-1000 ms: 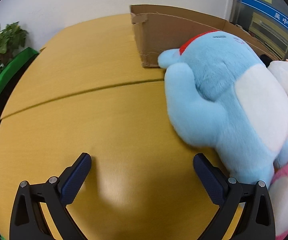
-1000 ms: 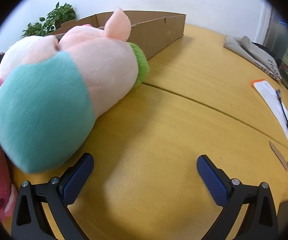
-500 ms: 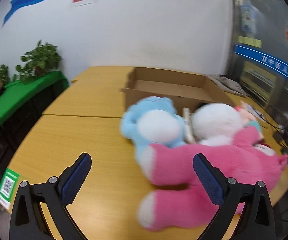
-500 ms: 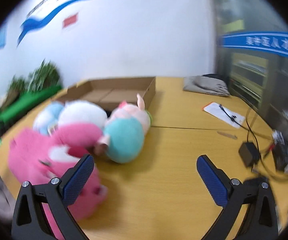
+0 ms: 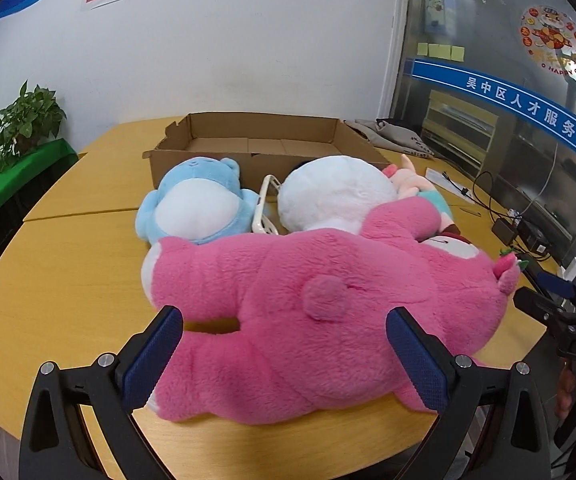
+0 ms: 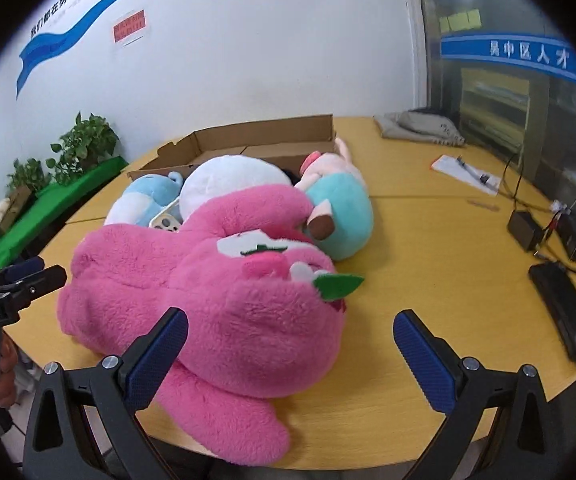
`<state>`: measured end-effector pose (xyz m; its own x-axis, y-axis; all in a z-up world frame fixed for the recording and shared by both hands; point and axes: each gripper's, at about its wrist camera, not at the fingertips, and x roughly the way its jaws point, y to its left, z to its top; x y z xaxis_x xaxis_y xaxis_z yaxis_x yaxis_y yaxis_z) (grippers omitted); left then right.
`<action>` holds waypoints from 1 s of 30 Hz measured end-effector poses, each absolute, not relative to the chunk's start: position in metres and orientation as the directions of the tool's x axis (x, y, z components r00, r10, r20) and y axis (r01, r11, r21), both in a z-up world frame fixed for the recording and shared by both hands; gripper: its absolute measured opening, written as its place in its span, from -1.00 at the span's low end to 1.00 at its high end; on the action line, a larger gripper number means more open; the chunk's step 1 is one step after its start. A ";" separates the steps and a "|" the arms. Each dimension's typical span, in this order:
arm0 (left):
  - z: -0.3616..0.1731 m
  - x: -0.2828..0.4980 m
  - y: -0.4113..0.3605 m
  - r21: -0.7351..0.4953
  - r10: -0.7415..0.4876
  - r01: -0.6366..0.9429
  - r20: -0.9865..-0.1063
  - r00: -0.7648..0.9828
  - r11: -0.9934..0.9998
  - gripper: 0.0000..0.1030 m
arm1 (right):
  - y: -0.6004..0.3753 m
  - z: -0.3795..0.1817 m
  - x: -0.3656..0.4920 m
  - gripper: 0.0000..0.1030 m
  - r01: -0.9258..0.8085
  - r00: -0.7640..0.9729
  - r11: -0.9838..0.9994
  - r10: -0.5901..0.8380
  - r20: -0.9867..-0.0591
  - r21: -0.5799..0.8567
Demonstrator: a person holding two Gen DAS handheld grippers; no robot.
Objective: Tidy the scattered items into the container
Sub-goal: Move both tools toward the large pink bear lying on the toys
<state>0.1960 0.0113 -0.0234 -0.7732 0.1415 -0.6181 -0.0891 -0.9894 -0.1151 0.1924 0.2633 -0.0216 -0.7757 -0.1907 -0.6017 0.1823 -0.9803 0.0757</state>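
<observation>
Yellow wooden tabletop (image 5: 68, 264), white wall behind; brown cardboard box (image 5: 260, 148) sits at far edge, nothing in it. Big pink plush bear (image 5: 320, 304) lies along near edge, long axis left-right, directly ahead of both grippers. Left gripper (image 5: 284, 356) faces its back, fingers wide apart, nothing held; right gripper (image 6: 290, 354) faces its head, likewise wide, holding nothing. Count: 4 plushies — 1 pink, 1 blue (image 5: 196, 204), 1 white (image 5: 336, 192), 1 teal-pink (image 6: 340, 204) — plus 1 white phone case (image 5: 264, 212), 1 box. Left looks better placed, imo.

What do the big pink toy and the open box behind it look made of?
Pink toy: soft plush, judging by its fuzzy matte pile and slumped shape; the filling can't be seen. Box: brown corrugated cardboard, apparently, with dull uncoated walls and ragged torn edges.
</observation>
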 end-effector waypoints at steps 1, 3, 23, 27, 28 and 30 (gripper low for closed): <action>-0.023 0.195 0.014 -0.110 0.144 -0.096 -0.619 -0.772 -0.989 1.00 | 0.262 -0.020 0.193 0.99 0.172 -0.778 -0.983 -0.176 -0.602 0.065; -0.023 0.194 0.018 -0.103 0.149 -0.108 -0.619 -0.771 -0.989 1.00 | 0.259 -0.019 0.192 0.99 0.167 -0.775 -0.984 -0.166 -0.610 0.056; -0.046 0.158 -0.014 -0.319 0.366 -0.203 -0.620 -0.694 -0.926 1.00 | 0.246 -0.034 0.159 0.99 0.193 -0.752 -0.976 -0.210 -0.625 0.096; -0.056 0.146 -0.017 -0.340 0.382 -0.200 -0.643 -0.663 -0.919 1.00 | 0.252 -0.039 0.151 0.99 0.184 -0.746 -0.973 -0.230 -0.625 0.137; -0.060 0.142 -0.017 -0.354 0.396 -0.205 -0.645 -0.653 -0.913 1.00 | 0.252 -0.042 0.148 0.99 0.190 -0.736 -0.970 -0.243 -0.632 0.152; -0.066 0.138 -0.019 -0.390 0.432 -0.216 -0.642 -0.633 -0.895 0.99 | 0.253 -0.049 0.142 0.99 0.191 -0.720 -0.963 -0.268 -0.640 0.188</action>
<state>0.1376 -0.0194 -0.0664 -0.6329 0.4325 -0.6422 -0.2163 -0.8952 -0.3896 0.1423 0.2528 -0.0494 -0.7204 -0.2679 -0.6397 0.1912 -0.9634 0.1881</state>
